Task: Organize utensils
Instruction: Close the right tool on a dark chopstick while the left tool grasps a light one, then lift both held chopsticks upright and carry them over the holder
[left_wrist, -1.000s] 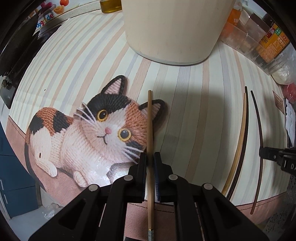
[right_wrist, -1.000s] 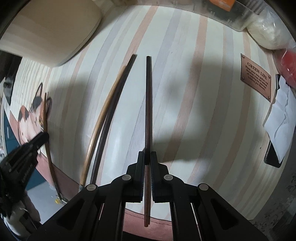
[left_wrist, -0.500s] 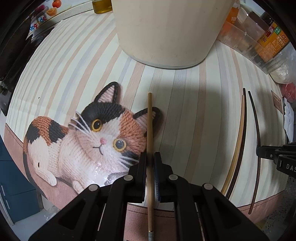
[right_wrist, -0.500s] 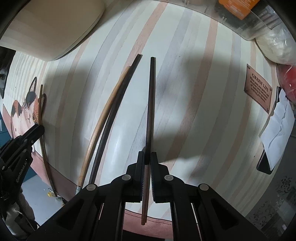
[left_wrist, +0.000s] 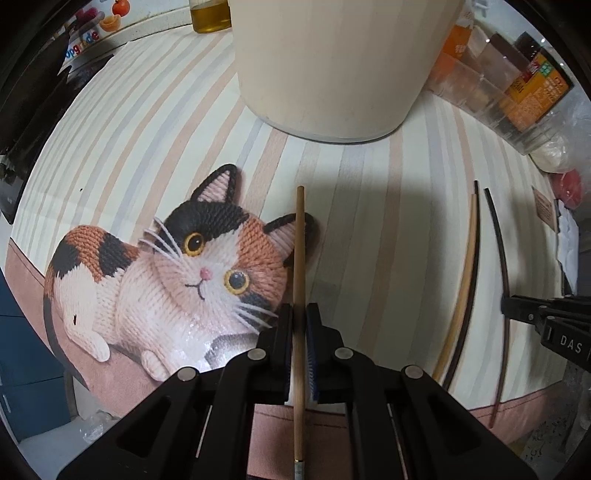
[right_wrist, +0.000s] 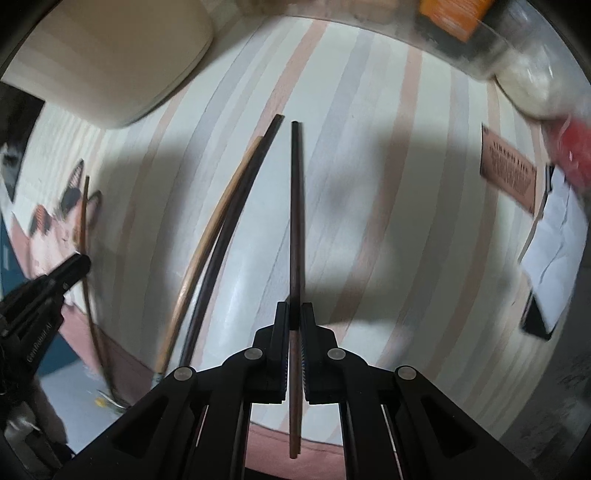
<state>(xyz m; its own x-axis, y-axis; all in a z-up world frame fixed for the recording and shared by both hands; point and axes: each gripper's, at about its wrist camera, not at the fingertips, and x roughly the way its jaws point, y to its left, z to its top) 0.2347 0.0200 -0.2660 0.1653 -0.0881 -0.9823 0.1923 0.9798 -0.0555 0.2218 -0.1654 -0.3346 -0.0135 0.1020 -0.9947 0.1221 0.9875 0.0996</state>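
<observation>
Closest to where the person stands, at the near edge of the striped tablecloth (left_wrist: 369, 221), both grippers point down at the table and each is closed tight on one chopstick. The left gripper (left_wrist: 299, 328) pinches a light wooden chopstick (left_wrist: 298, 251) that runs across the ear of the knitted calico cat (left_wrist: 192, 273) printed on the cloth. The right gripper (right_wrist: 294, 325) clamps a dark brown chopstick (right_wrist: 295, 206) near its lower third, the stick pointing away over the stripes.

Just left of that dark stick, a pale chopstick (right_wrist: 210, 236) and a dark chopstick (right_wrist: 231, 229) lie side by side on the cloth, touching along most of their length, so that pair looks gathered. By my reckoning the sorting is partway: two sticks lie together, two are in hand, and nothing has gone into a holder yet.

Farther back stands a large cream container (left_wrist: 332, 66), which may be where they are meant to go, though I cannot tell. Beyond it a glass of amber liquid (left_wrist: 208, 14) and clear storage boxes (left_wrist: 491, 88) line the wall.

Writing is sparse: "DAS" on the right gripper's body in the left view, "Upgrade" on packaging (left_wrist: 79, 44) at far left, and a brown tag (right_wrist: 508, 173) too blurred to read.
</observation>
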